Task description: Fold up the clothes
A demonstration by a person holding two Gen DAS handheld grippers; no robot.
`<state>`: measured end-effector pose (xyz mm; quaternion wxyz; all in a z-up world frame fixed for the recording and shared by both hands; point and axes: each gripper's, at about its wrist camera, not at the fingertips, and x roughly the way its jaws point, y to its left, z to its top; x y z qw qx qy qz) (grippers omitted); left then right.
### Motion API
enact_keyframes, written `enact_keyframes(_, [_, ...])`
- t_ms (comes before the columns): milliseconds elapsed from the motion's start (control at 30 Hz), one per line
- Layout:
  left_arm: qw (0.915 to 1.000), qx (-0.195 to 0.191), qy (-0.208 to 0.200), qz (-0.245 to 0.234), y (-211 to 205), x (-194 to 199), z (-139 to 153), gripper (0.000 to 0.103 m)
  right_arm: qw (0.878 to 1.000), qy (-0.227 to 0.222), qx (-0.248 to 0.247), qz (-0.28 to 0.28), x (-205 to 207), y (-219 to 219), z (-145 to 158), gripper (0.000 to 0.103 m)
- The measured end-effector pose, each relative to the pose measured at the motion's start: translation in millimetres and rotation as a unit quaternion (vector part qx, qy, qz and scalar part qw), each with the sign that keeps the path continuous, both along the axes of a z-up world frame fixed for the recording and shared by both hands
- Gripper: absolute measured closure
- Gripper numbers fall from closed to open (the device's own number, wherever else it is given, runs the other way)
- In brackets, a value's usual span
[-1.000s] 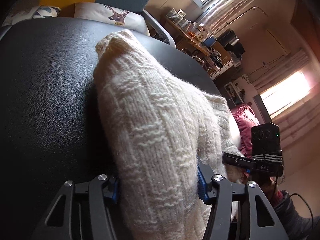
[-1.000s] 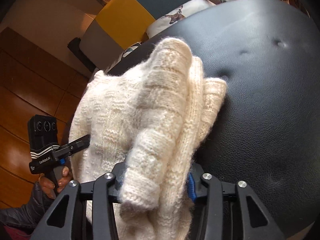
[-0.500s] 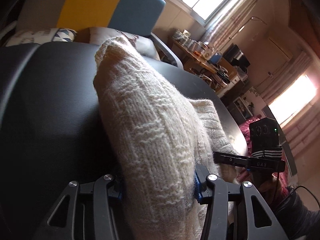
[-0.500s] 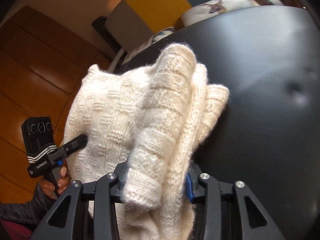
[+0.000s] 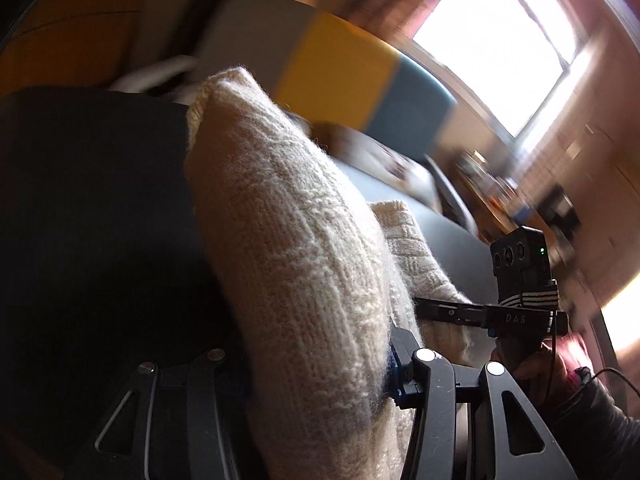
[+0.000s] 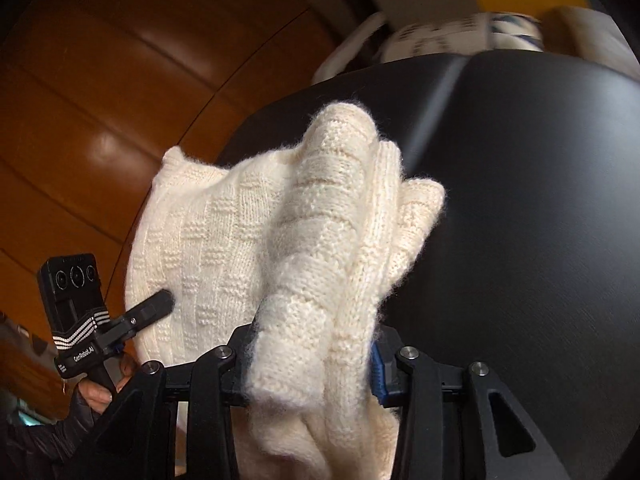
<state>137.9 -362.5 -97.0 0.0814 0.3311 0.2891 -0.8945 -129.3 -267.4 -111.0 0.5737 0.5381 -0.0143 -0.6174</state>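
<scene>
A cream knitted sweater (image 5: 304,264) is bunched and held up over a black leather surface (image 5: 92,208). My left gripper (image 5: 316,376) is shut on one thick fold of it. My right gripper (image 6: 312,364) is shut on another fold of the sweater (image 6: 304,240). In the left wrist view the right gripper (image 5: 440,312) shows at the right, against the knit. In the right wrist view the left gripper (image 6: 160,306) shows at the lower left, touching the knit. The fabric hides most of both grippers' fingertips.
The black leather surface (image 6: 540,220) curves away to the right. A grey, yellow and blue chair back (image 5: 336,68) and patterned cushions (image 6: 460,36) stand behind it. Wooden flooring (image 6: 100,100) lies at the left. A cluttered shelf (image 5: 500,196) and a bright window (image 5: 496,40) are at the back.
Both grippers have lifted and tilted upward with the sweater still held. More of the room and floor shows, and the background is motion-blurred.
</scene>
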Motion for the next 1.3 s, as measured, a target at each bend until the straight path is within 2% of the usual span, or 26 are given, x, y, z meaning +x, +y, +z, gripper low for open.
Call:
enact_keyframes(100, [0.9977,0.007,-0.01,0.066,-48,28,-7,0.053,0.999,0.012,0.013,0.043,6,-65,-2,0.063])
enact_keyframes(233, [0.9885,0.018,-0.028,0.148,-101,61,-22,0.053,0.995,0.045,0.034,0.08,17,-127,-4,0.063])
enact_keyframes(267, [0.9858,0.02,-0.032,0.164,-110,66,-25,0.053,0.994,0.056,0.04,0.088,22,-136,-5,0.063])
enact_keyframes(367, [0.9762,0.024,-0.039,0.212,-132,79,-33,0.052,0.988,0.088,0.057,0.111,54,-108,-5,0.063])
enact_keyframes(467, [0.9657,0.027,-0.046,0.254,-153,91,-42,0.051,0.985,0.104,0.067,0.123,58,-124,-5,0.063])
enact_keyframes(567, [0.9598,0.03,-0.049,0.275,-164,97,-51,0.05,0.983,0.111,0.071,0.126,95,-148,-25,0.062])
enact_keyframes(667, [0.9577,0.036,-0.05,0.281,-169,100,-59,0.047,0.982,0.118,0.074,0.126,103,-150,-27,0.062])
enact_keyframes(800, [0.956,0.029,-0.055,0.287,-170,98,-62,0.045,0.977,0.149,0.083,0.13,112,-149,-24,0.062])
enact_keyframes(1000, [0.9518,0.035,-0.063,0.298,-154,91,-53,0.044,0.975,0.167,0.081,0.121,124,-165,-24,0.059])
enact_keyframes(1100, [0.9496,0.036,-0.066,0.304,-152,93,-51,0.042,0.975,0.18,0.072,0.106,125,-164,-16,0.058])
enact_keyframes(1200, [0.947,0.032,-0.068,0.312,-150,97,-46,0.039,0.969,0.227,0.045,0.083,119,-139,10,0.058])
enact_keyframes(1300, [0.9427,0.019,-0.067,0.326,-146,106,-41,0.037,0.963,0.249,-0.009,0.106,131,-128,33,0.058])
